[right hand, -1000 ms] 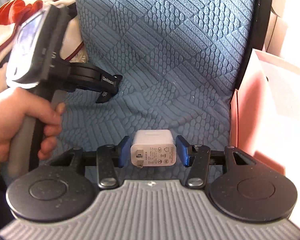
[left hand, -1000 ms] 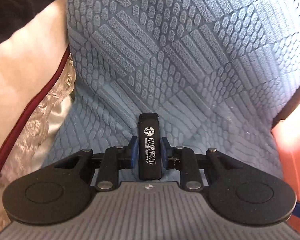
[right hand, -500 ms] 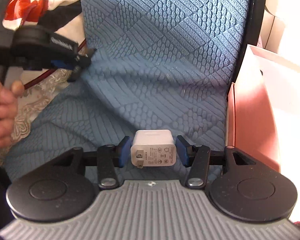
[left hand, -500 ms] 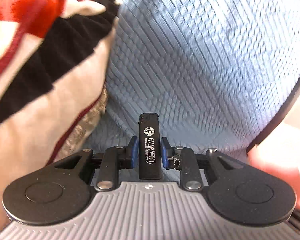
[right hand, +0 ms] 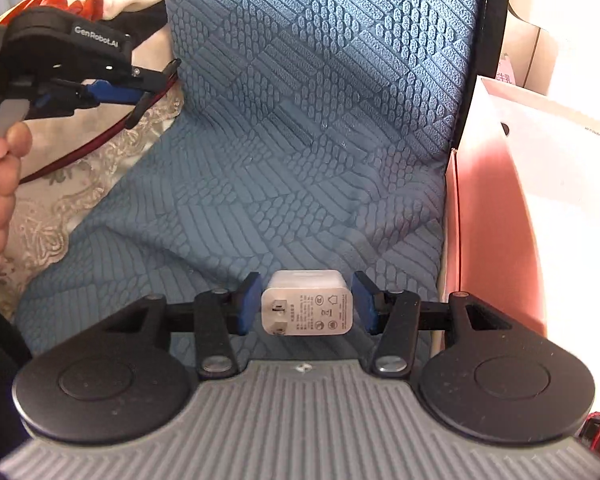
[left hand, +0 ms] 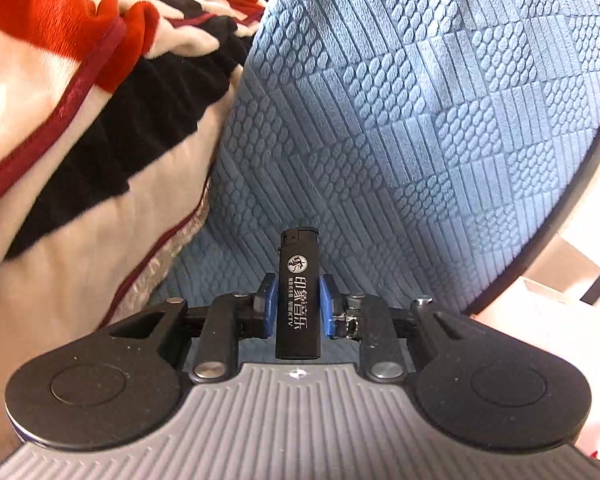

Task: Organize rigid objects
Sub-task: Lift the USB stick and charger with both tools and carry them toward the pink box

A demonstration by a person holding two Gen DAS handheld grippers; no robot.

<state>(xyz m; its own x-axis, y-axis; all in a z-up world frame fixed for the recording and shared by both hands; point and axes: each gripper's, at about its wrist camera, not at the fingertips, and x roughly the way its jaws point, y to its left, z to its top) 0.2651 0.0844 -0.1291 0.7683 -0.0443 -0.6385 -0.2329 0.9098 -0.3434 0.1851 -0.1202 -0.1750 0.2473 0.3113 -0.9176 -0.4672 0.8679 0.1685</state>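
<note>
My left gripper (left hand: 298, 308) is shut on a black lighter (left hand: 298, 296) with white print, held upright above the blue textured cushion (left hand: 420, 140). In the right wrist view the left gripper (right hand: 156, 80) shows at upper left, raised over the cushion's left edge. My right gripper (right hand: 306, 304) holds a white plug charger (right hand: 307, 304) between its blue pads (right hand: 246, 304); small gaps show on both sides, so the grip looks loose. It hangs above the cushion (right hand: 300, 120).
A red, black and white blanket (left hand: 80, 80) and a lace-trimmed cloth (right hand: 60, 200) lie left of the cushion. A pink-and-white open box (right hand: 520, 200) stands at the right. The cushion's dark rim (right hand: 488, 40) runs along the right.
My left gripper with the lighter has risen and swung left toward the blanket. My right gripper has moved little; its pads now stand slightly wider around the charger.
</note>
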